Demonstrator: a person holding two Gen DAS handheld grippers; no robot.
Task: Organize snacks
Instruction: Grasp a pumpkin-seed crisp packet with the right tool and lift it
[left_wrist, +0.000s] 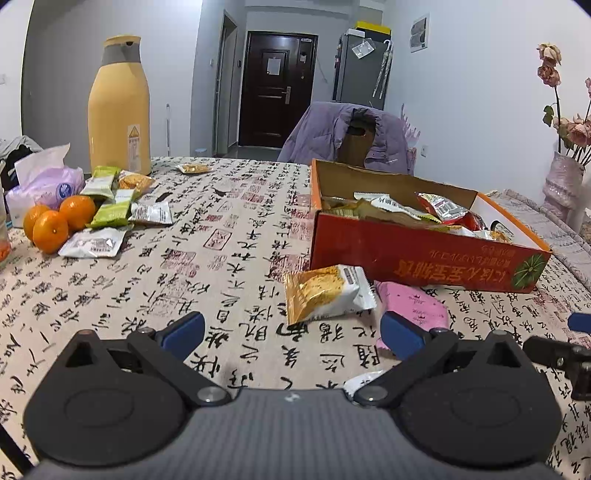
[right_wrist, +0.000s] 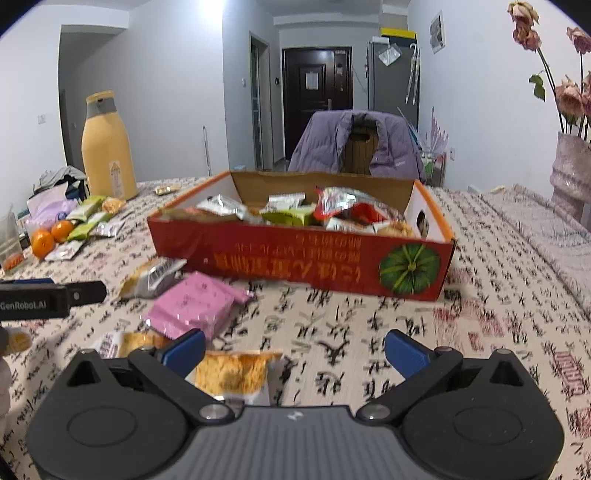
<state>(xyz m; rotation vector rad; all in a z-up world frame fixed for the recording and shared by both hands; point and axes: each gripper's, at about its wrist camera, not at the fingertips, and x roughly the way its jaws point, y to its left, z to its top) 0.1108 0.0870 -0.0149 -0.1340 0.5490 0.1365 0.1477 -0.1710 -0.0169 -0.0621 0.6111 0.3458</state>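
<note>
Both grippers hover low over the table, empty. Seen from its own camera, the left gripper has its blue fingers spread wide, a gold-and-white snack packet lying on the cloth just ahead of them and a pink packet partly behind the right-hand finger. The right gripper is spread just as wide; an orange-filled packet lies on the cloth between its fingers, nearer the left-hand one, with nothing clamped. In the right wrist view the pink packet sits just ahead of that left-hand finger, and the left gripper's black tip pokes in from the left edge. The red cardboard box, open-topped and already heaped with wrapped snacks, stands toward the table's right side, its printed wall facing the cameras; the gold-and-white and pink packets lie just in front of that wall. Near the table's far left corner stands a tall yellow bottle, and before it a scatter of green and silver packets, three oranges and a tissue pack. One small packet lies alone by the far edge. The table wears a calligraphy-print cloth.
</note>
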